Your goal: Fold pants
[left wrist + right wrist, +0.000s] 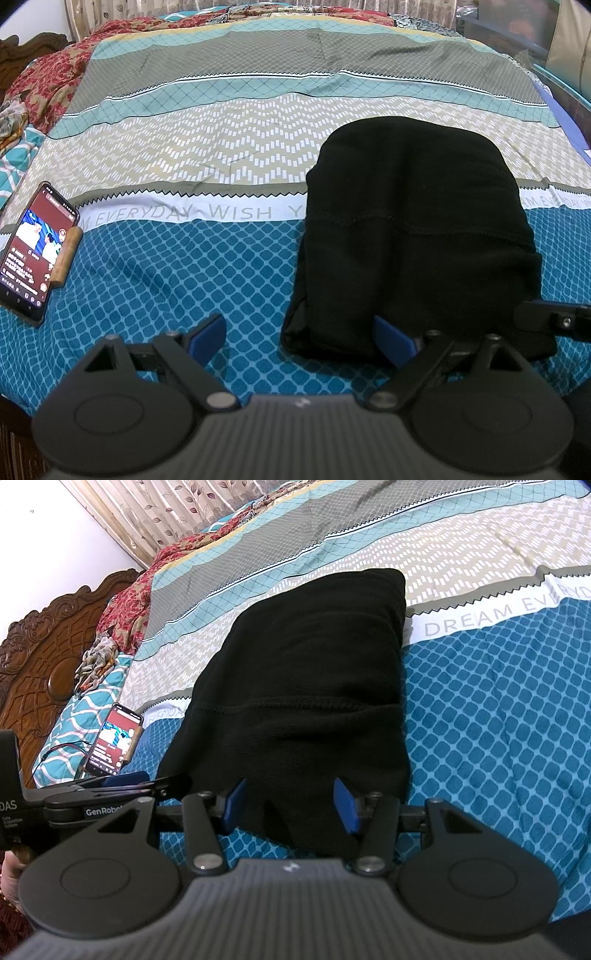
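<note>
The black pants (pixel 417 229) lie folded into a compact rectangle on the patterned bed cover (pixel 177 266), right of centre in the left wrist view. My left gripper (pixel 299 338) is wide open at the pants' near left corner. Its right blue pad (pixel 391 341) rests against the cloth and its left pad is over bare cover. In the right wrist view the pants (pixel 306 679) fill the middle. My right gripper (pixel 291 805) stands open over their near edge, with cloth between the blue pads and no visible squeeze.
A lit phone (pixel 35 251) leans on a small wooden block (pixel 66 256) at the left of the bed. A red floral blanket (pixel 48 85) is heaped at the far left, by the carved wooden headboard (pixel 40 653). Curtains hang behind the bed.
</note>
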Demonstrator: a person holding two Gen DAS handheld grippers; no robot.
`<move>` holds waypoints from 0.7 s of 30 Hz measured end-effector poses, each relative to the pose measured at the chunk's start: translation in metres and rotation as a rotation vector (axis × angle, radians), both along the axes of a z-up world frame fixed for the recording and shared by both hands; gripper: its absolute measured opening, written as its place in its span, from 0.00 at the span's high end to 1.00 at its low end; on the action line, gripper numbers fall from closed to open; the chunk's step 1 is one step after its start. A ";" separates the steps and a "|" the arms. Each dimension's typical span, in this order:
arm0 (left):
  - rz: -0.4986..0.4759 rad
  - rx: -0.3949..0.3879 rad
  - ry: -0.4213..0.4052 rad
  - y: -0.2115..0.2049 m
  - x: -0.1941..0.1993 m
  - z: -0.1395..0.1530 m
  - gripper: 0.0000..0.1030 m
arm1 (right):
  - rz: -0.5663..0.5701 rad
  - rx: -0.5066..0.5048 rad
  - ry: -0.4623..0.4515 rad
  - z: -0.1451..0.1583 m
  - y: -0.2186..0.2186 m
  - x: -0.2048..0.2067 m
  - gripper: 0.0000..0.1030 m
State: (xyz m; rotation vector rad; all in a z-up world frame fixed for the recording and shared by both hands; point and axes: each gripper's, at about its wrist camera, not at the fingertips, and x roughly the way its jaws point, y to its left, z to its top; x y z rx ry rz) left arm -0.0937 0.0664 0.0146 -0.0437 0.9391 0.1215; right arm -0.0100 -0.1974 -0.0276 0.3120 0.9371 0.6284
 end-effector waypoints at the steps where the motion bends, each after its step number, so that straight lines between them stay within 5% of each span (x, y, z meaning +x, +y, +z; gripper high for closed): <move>1: 0.000 0.000 0.000 0.000 0.000 0.000 0.13 | 0.000 0.000 0.000 0.000 0.000 0.000 0.47; 21: -0.001 -0.001 0.001 0.000 -0.004 -0.001 0.13 | -0.002 0.005 0.000 0.000 0.003 -0.004 0.47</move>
